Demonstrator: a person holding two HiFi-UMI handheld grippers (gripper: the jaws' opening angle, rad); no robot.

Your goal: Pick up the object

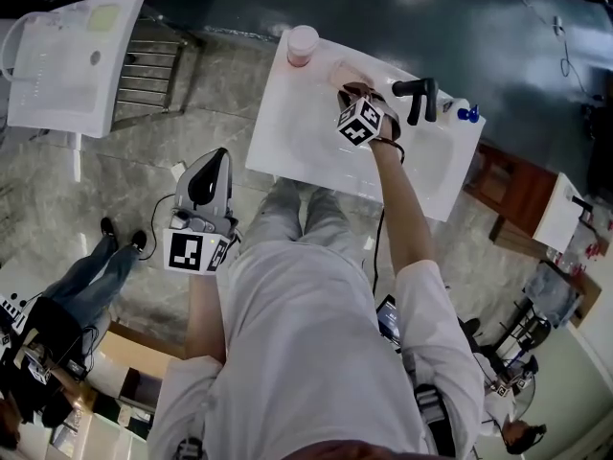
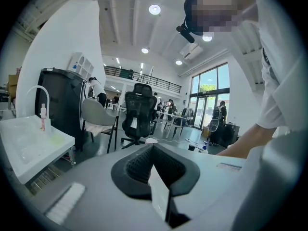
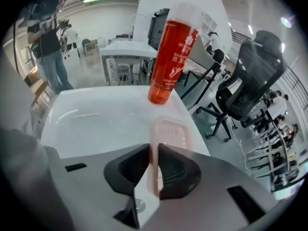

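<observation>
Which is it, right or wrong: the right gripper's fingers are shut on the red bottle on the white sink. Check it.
Wrong in one respect. The right gripper's fingers are shut on the pink dish on the white sink, not on the red bottle, which stands untouched beyond the dish. The right gripper view shows it.

Pink dish (image 3: 171, 131) partly behind claw (image 3: 154, 148)

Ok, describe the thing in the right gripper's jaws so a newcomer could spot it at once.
Start at the white sink and go to its rim beside the tall red bottle. There the right gripper pinches the edge of a shallow pale pink tray. Unlike the upright bottle, it is low, rectangular and translucent.
</observation>
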